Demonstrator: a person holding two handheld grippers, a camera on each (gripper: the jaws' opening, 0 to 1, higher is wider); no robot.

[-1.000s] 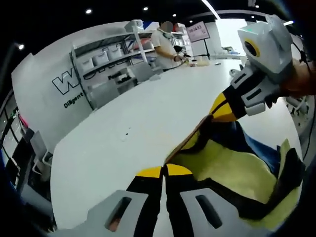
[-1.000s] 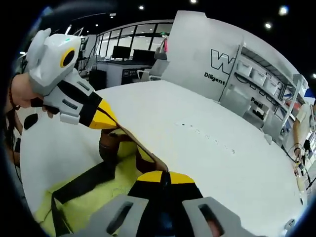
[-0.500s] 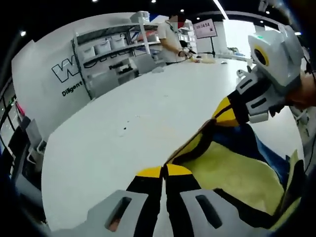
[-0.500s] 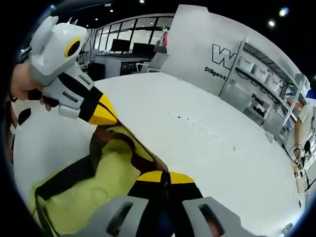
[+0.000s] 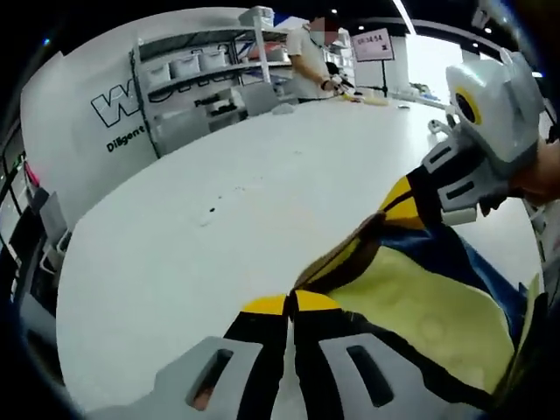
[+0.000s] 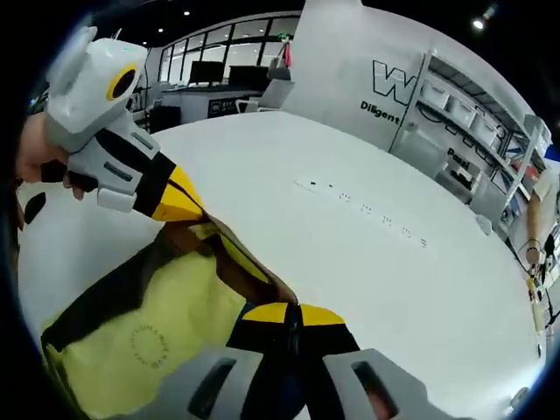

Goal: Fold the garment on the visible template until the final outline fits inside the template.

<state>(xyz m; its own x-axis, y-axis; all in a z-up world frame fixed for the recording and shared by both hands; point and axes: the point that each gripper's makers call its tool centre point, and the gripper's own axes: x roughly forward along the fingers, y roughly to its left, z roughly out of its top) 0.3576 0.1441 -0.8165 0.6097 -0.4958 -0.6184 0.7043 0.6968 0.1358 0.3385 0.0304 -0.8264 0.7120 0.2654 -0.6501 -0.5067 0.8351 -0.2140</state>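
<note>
A yellow garment (image 5: 420,306) with black and brown trim and a blue part hangs over the white table (image 5: 219,219). My left gripper (image 5: 290,304) is shut on its brown edge. In the left gripper view, my right gripper (image 5: 404,203) holds the same edge further along, at the right. In the right gripper view, my right gripper (image 6: 291,312) is shut on the brown hem, with the yellow garment (image 6: 140,332) spread below left. The left gripper (image 6: 179,203) comes in from the left there, shut on the same hem. No template outline is visible.
Grey shelving (image 5: 197,83) with bins stands past the table's far edge beside a white wall panel. A person (image 5: 315,57) works at the far end of the table. Small dark marks (image 6: 367,210) dot the tabletop. Desks and monitors (image 6: 219,87) sit in the background.
Both grippers have carried the held edge forward and lower over the table. More of the yellow panel now lies spread out behind the edge.
</note>
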